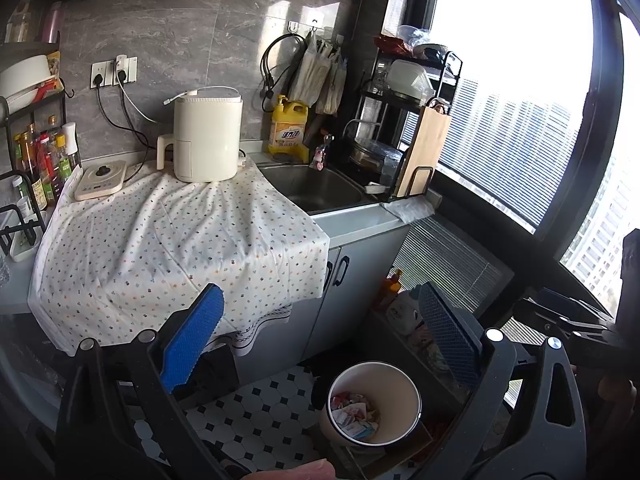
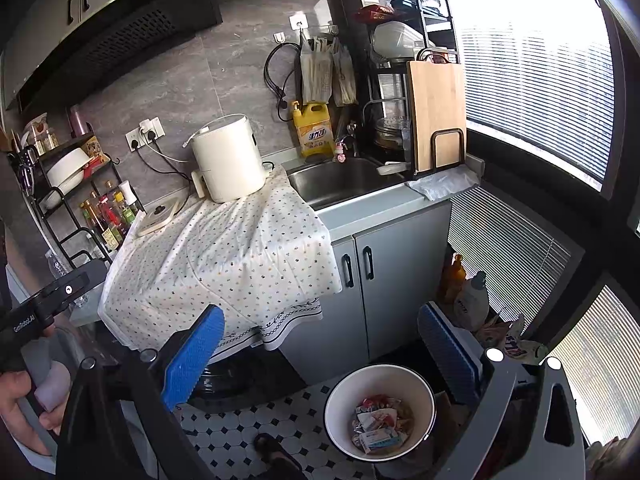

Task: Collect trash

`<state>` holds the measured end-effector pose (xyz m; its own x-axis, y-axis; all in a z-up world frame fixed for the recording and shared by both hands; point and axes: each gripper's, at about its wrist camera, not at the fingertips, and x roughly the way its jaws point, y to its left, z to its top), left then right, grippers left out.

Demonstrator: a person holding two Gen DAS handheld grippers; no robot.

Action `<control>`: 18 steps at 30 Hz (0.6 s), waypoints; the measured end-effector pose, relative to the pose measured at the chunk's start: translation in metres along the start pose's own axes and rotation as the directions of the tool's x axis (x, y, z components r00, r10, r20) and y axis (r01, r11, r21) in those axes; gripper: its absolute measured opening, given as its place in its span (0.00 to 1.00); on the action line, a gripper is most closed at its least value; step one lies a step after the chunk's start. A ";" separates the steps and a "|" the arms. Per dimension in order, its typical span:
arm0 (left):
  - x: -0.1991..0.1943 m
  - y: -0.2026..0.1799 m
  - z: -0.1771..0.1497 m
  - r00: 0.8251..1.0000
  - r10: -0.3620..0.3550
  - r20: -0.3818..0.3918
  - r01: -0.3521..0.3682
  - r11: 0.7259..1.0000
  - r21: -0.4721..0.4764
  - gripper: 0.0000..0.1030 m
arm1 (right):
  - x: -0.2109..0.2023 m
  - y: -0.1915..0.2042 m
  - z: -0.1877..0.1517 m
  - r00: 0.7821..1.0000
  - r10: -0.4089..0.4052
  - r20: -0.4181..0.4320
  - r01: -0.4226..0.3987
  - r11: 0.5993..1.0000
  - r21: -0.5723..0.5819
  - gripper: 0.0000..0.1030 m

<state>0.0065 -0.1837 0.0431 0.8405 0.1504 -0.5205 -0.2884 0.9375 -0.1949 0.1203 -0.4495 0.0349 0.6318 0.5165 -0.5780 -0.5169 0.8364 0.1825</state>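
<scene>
1. My left gripper (image 1: pixel 320 344): jaws wide apart, nothing between the blue pads (image 1: pixel 192 344). It hangs above the floor, over the bin.

2. My right gripper (image 2: pixel 320 356): likewise wide and empty, also poised over the bin.

3. Bin (image 1: pixel 412 396): white pail with a dark rim, standing on the tiled floor (image 1: pixel 256 412) in front of the grey cabinet (image 1: pixel 360 276). Trash (image 1: pixel 356 412) lies in its bottom: crumpled wrappers and a small box, seen clearly in the right view too.

4. Tabletop: covered by a dotted cloth (image 1: pixel 168 240). No loose trash shows on the cloth from either view.

5. Cream appliance (image 1: pixel 208 136) stands at the back of the cloth; a flat cream unit (image 1: pixel 100 178) lies to its left.

6. Sink (image 1: pixel 320 188), yellow bottle (image 1: pixel 288 128) and cutting board (image 1: pixel 424 148) lie beyond.

Step in hand, as I judge it: a drop into the bin is done, both grippers free. Next move calls for finding any remaining scrap; if none, the collecting looks finished.
</scene>
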 end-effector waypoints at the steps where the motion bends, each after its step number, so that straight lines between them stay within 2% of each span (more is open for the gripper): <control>1: -0.001 0.000 0.000 1.000 0.002 0.002 -0.002 1.000 -0.002 0.94 | 0.000 0.000 -0.001 1.000 0.003 -0.001 -0.003 1.000 -0.003 0.92; 18: -0.007 0.000 -0.002 1.000 0.010 -0.002 -0.010 1.000 -0.012 0.94 | -0.002 0.002 -0.006 1.000 0.010 -0.009 -0.010 1.000 -0.009 0.92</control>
<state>-0.0004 -0.1852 0.0448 0.8365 0.1588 -0.5244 -0.3021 0.9322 -0.1995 0.1144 -0.4494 0.0311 0.6214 0.5233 -0.5831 -0.5287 0.8293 0.1808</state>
